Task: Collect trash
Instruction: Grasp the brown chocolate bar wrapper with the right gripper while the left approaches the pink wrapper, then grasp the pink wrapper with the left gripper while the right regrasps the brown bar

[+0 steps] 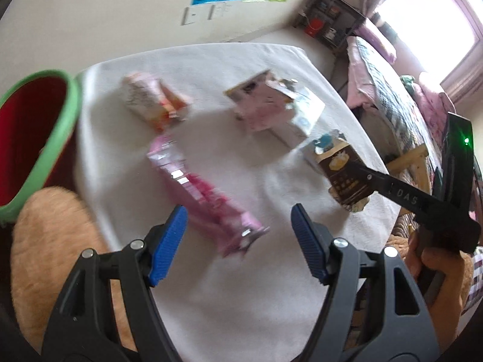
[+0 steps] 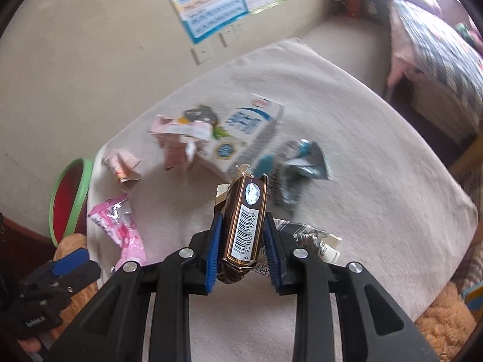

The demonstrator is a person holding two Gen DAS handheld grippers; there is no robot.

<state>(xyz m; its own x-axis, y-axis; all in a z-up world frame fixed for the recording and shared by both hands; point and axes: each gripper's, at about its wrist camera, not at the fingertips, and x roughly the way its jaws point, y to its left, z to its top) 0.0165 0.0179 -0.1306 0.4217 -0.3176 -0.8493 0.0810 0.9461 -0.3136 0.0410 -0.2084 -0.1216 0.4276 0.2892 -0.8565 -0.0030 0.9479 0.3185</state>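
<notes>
White cloth covers the bench (image 1: 211, 286), which carries the loose trash.

Right hand-held gripper (image 2: 241, 241): angled steeply down over the bench, blue pads clenched on a brown carton (image 2: 246, 226), barcode side facing the camera, its torn top pointing away. In the left wrist view the same carton (image 1: 347, 178) hangs from one black finger above the cloth, with the person's right hand (image 1: 434, 268) wrapped round the handle below.

Left hand-held gripper (image 1: 238, 241): tilted down, released, jaws standing wide with nothing between the pads; a pink wrapper (image 1: 205, 193) lies on the cloth just beyond them.

Other trash on the bench: pink box (image 1: 259, 105), torn open, touching a white-and-blue milk carton (image 2: 250, 132); small pink-and-orange pack (image 1: 154, 99); crumpled silver-and-teal wrapper (image 2: 299, 169).

Red bin with green rim (image 1: 65, 120): beside the bench's left edge, mouth open.
</notes>
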